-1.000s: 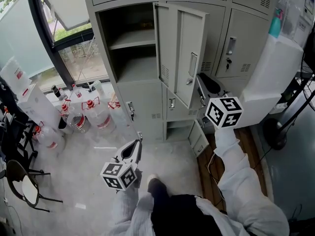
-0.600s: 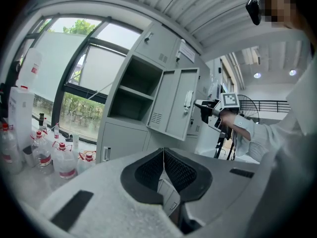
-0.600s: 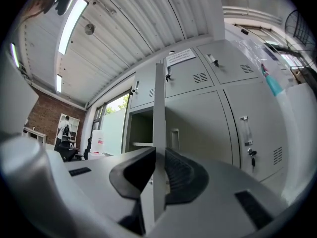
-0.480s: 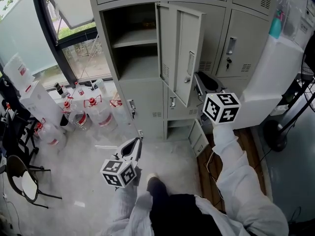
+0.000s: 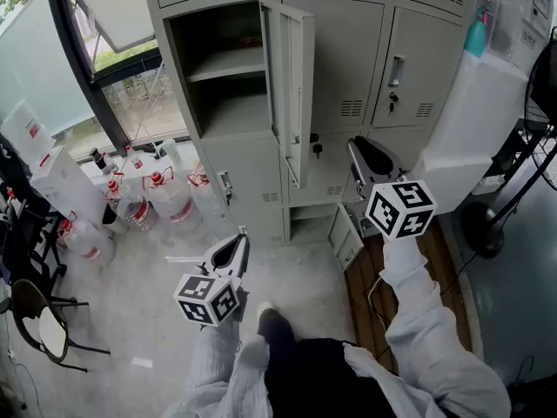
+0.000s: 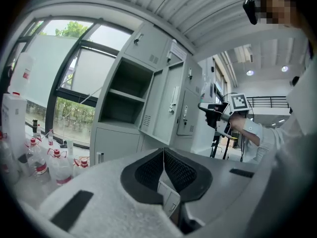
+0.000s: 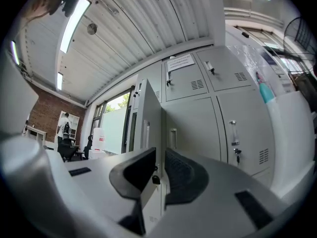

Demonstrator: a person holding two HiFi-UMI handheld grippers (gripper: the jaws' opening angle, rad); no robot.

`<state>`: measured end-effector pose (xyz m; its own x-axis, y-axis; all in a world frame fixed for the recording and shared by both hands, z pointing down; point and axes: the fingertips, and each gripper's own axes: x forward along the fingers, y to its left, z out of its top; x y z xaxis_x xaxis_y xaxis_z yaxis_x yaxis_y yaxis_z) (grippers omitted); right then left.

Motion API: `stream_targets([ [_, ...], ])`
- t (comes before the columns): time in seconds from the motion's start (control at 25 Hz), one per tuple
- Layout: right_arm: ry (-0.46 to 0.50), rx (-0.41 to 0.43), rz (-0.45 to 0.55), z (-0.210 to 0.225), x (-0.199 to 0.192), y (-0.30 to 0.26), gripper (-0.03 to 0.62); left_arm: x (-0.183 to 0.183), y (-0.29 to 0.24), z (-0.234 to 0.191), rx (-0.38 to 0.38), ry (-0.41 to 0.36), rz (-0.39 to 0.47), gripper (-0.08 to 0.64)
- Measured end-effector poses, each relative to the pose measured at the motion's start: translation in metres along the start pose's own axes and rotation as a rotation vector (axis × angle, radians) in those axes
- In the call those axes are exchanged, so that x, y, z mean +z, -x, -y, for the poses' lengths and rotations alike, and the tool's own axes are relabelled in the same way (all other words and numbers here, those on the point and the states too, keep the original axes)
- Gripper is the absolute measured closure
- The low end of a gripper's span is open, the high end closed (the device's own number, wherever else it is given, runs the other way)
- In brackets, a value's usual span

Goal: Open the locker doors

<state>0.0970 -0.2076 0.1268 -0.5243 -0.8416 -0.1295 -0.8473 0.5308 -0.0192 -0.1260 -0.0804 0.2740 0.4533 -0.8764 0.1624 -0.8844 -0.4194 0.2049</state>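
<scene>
Bottles (image 5: 161,200) stand on the floor (image 5: 157,299) left of the open locker (image 5: 228,35).

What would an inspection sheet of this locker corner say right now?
Surface: pale floor, wooden strip at right.
Job's things: grey lockers; upper left door swung open, small bottom door ajar, others in view shut.
Clutter: bottles on the floor by the window; chair.
Grippers: left gripper jaws together, empty; right gripper jaws slightly apart, holding nothing, clear of the open door.
Cables: one thin cable on the floor, it seems.
Surroundings: window, white box.
</scene>
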Motion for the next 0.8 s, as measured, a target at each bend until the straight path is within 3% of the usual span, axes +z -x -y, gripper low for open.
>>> stream_targets([
  [0.32,-0.044,-0.062,-0.041,-0.001,-0.02,0.064,0.535,-0.002,-0.002,0.02,-0.039,-0.004,0.006,0.549],
  [0.68,-0.12,-0.116,-0.102,-0.026,-0.069,0.124,0.535,-0.006,-0.002,0.038,-0.064,-0.002,0.031,0.549],
  [0.8,-0.097,-0.096,-0.129,-0.041,-0.087,0.136,0.535,-0.008,-0.002,0.044,-0.073,0.0,0.035,0.549],
])
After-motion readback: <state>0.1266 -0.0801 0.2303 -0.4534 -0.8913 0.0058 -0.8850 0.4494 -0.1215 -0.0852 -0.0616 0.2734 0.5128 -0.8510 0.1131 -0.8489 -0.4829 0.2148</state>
